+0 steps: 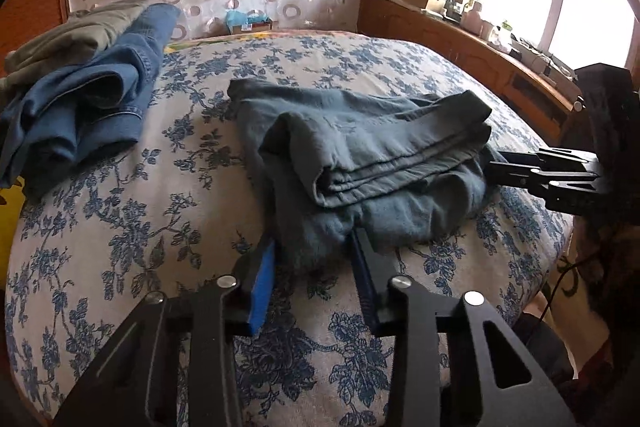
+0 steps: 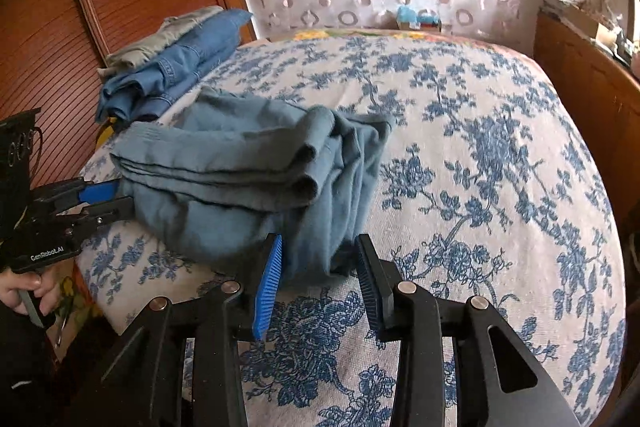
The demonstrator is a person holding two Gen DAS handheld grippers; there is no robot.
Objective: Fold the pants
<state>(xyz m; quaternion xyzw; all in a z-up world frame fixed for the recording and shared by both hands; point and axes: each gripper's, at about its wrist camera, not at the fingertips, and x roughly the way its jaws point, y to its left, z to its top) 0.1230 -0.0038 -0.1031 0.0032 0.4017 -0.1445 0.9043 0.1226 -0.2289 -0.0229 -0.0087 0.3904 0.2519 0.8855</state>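
We see a bed (image 1: 120, 219) covered in a cream spread with blue flowers, and on it, near the closer edge, a pair of grey-blue pants (image 1: 360, 155) folded into a thick bundle, its layered folded edge facing us. Our left gripper (image 1: 314, 259) reaches into the near left corner of the bundle; its blue-padded jaws stand partly open with a bulge of the pants' lower layer between them, the pads not clearly pressing on the cloth. Our right gripper (image 2: 318, 259) sits at the near right corner in the same way, jaws partly open around a hanging fold of the pants, and we cannot tell whether the pads touch it. At the far left of the bed lies a pile of blue jeans (image 1: 80, 107) with an olive garment (image 1: 72, 35) behind it.
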